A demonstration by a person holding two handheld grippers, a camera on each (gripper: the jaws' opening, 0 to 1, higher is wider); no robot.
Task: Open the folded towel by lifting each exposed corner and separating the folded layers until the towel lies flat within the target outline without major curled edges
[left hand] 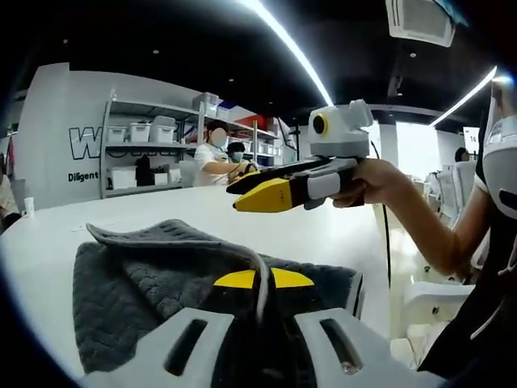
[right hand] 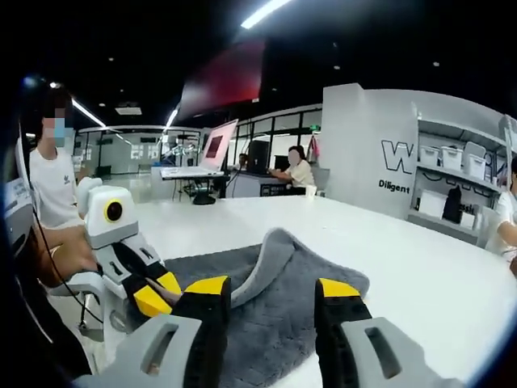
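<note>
- Writing I could read: on the white wall panel [right hand: 404, 162], a large "W" with "Diligent" under it; the rest was cut off. The left gripper view showed the same "W" and "Diligent" beside the shelving [left hand: 149, 153] stacked with bins.
- Left gripper [left hand: 260, 279]: my jaws were pressed together on a raised fold of the grey towel [left hand: 137, 283], yellow tips meeting on either side of the edge. In the right gripper view this gripper sat at the towel's near-left edge.
- Right gripper [right hand: 271, 295]: my jaws stood spread wide, yellow tips apart, nothing between them, held above the towel [right hand: 283, 315]. In the left gripper view it hung in the air, clear of the cloth, a hand [left hand: 376, 182] gripping it.
- Towel lay on the white surface [right hand: 420, 267], still partly folded, one flap curled upward.
- People sat in the background.
</note>
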